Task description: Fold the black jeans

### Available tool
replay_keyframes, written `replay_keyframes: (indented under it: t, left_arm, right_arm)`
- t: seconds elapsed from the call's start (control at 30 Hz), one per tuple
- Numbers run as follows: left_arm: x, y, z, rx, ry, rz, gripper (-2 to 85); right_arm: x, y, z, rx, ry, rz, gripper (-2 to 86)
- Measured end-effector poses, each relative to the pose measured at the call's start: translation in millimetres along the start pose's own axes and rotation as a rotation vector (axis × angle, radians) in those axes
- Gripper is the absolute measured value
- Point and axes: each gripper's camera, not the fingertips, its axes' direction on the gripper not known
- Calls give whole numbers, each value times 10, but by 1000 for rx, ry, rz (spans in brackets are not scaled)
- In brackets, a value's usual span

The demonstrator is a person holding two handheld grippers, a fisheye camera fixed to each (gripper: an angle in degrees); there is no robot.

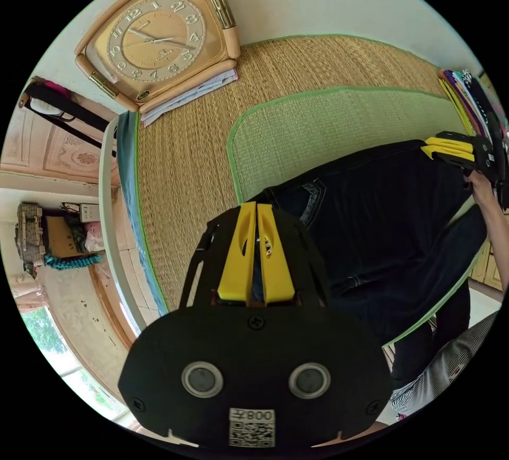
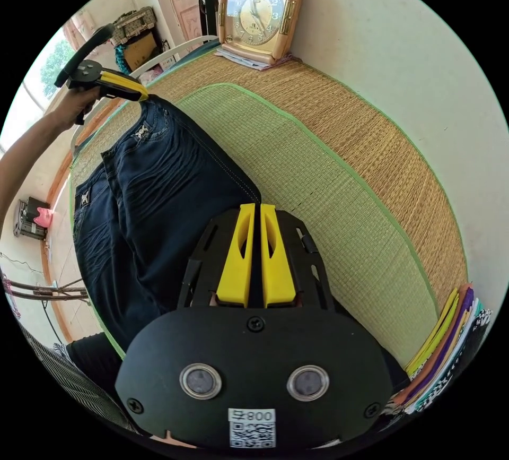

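Observation:
The black jeans [image 1: 382, 216] lie across a green mat [image 1: 328, 126], back pockets up, with one side hanging over the mat's near edge. My left gripper [image 1: 257, 206] is shut on the waistband end, and dark denim shows between its yellow jaws. In the right gripper view the left gripper [image 2: 139, 94] sits at the waistband corner of the jeans [image 2: 159, 189], held by a hand. My right gripper [image 2: 255, 206] is shut on the jeans' far edge at the leg end. In the left gripper view the right gripper [image 1: 432, 148] holds that corner.
The green mat [image 2: 318, 173] lies on a larger straw mat [image 2: 371, 131] beside a white wall. A big clock [image 1: 159, 38] leans on the wall over some papers. A stack of coloured folded cloths [image 2: 445, 354] sits at the other end. A striped sleeve [image 1: 450, 370] is close by.

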Motion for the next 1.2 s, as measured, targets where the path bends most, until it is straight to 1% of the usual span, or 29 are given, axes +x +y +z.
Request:
replay_keyframes:
  t: [0.27,0.47,0.63,0.87,0.93,1.2]
  left_arm:
    - [6,750,-475,57,25,9,0]
    - [21,1482,-720,85,55,26,0]
    - [72,2134,-764,70,75,53,1]
    - [179,3073,-483,-35,85,92,0]
    - [184,3279,-382,-55,104,84,0]
    - [99,3982,-86,-76,136,38,0]
  right_arm:
    - [-553,288,-571,45,32,-33,14]
    - [-1167,679,-949,78,35,-61,12]
    - [-1797,1033,-1192,83,32,-108,13]
    - [-2635,1406,-1191,38,14,-188,13]
    - [-2889,1505,-1097,-2,13,-216,13]
    - [-3464,1704,-784,-88,-28,-255,13]
